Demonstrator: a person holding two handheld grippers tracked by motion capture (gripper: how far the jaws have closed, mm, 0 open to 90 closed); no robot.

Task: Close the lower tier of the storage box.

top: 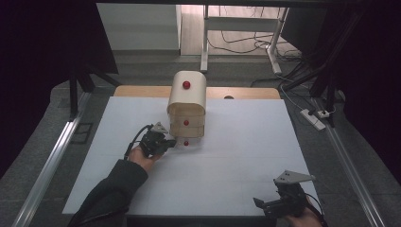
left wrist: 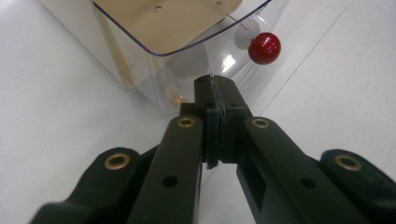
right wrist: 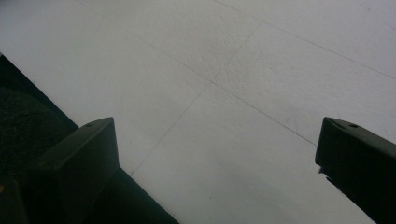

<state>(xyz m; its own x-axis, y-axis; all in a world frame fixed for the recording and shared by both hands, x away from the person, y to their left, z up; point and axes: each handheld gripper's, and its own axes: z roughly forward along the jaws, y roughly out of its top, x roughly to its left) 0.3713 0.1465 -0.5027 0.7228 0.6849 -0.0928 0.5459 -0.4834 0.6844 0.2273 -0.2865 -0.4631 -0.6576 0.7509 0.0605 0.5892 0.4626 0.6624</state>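
While bottom drawer [left wrist: 187, 56] of little cabinet [top: 187, 101] sits pulled out at table [top: 236, 156] middle | left tongs [left wrist: 215, 93] pressed together at its clear wall (nothing pinched) | right tongs [right wrist: 217, 154] spread, well apart | left: push drawer shut, likely.

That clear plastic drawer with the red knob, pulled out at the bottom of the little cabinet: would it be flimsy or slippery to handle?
The clear drawer looks thin-walled and empty, so probably light and a bit flexible. Its glossy sides may be slippery for the shut left gripper at its corner. The round red knob likely gives the surer hold. The wooden cabinet stands tall and narrow, so a hard tug might shift it.
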